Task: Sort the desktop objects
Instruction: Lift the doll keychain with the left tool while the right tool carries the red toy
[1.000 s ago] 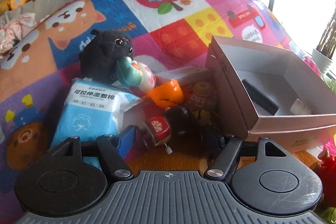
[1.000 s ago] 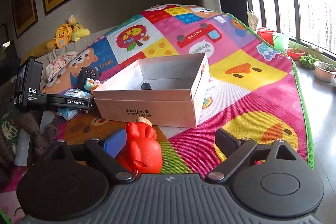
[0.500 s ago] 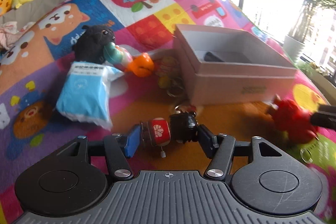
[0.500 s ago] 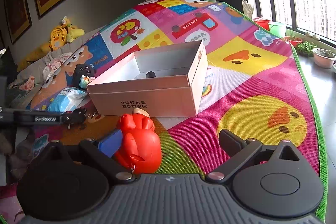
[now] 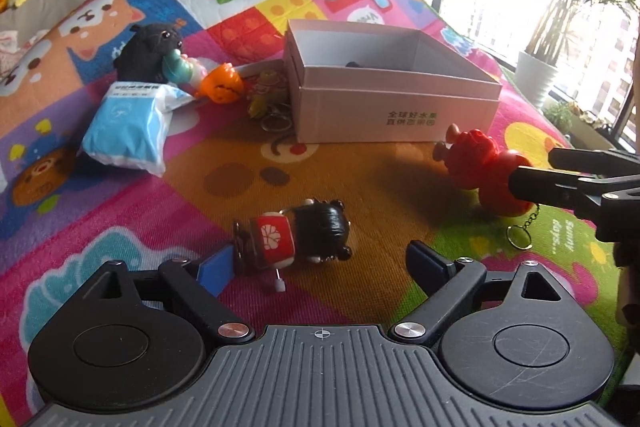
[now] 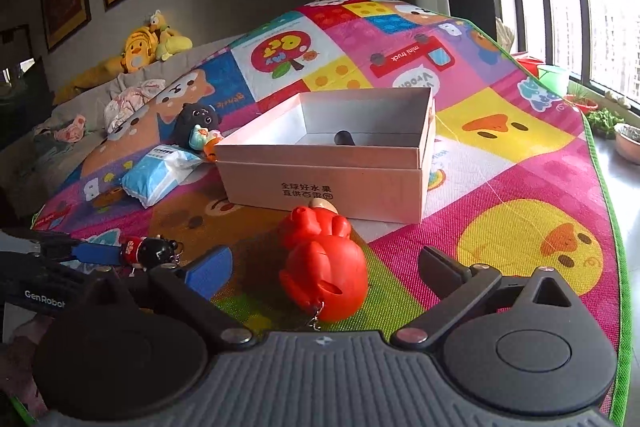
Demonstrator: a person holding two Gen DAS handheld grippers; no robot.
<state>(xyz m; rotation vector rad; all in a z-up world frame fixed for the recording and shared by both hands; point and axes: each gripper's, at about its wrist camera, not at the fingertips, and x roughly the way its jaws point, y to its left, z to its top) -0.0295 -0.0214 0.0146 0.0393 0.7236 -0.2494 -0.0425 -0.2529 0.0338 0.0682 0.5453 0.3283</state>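
Note:
A small doll keychain (image 5: 300, 235) with a black head and red body lies on the play mat between the fingers of my left gripper (image 5: 320, 263). The jaws are opening; the doll rests by the blue left pad, and the right pad stands clear of it. My right gripper (image 6: 326, 267) is open around a red plastic toy (image 6: 324, 267) with a key chain; neither pad presses on it. Its fingers (image 5: 560, 187) also show at the right of the left wrist view, by the red toy (image 5: 476, 167). A white open box (image 6: 320, 179) holding a dark object (image 6: 344, 138) stands just behind.
Left of the box (image 5: 392, 107) lie a black plush (image 5: 148, 55), a blue wipes packet (image 5: 124, 131), an orange toy (image 5: 222, 87) and a yellow figure on key rings (image 5: 264, 99). Potted plants (image 6: 608, 123) line the window side. Yellow plush toys (image 6: 148, 45) sit at the back.
My left gripper drew back from the pile by the box with the doll in its jaws, then opened, and the doll now lies on the mat. My right gripper widened slightly around the red toy.

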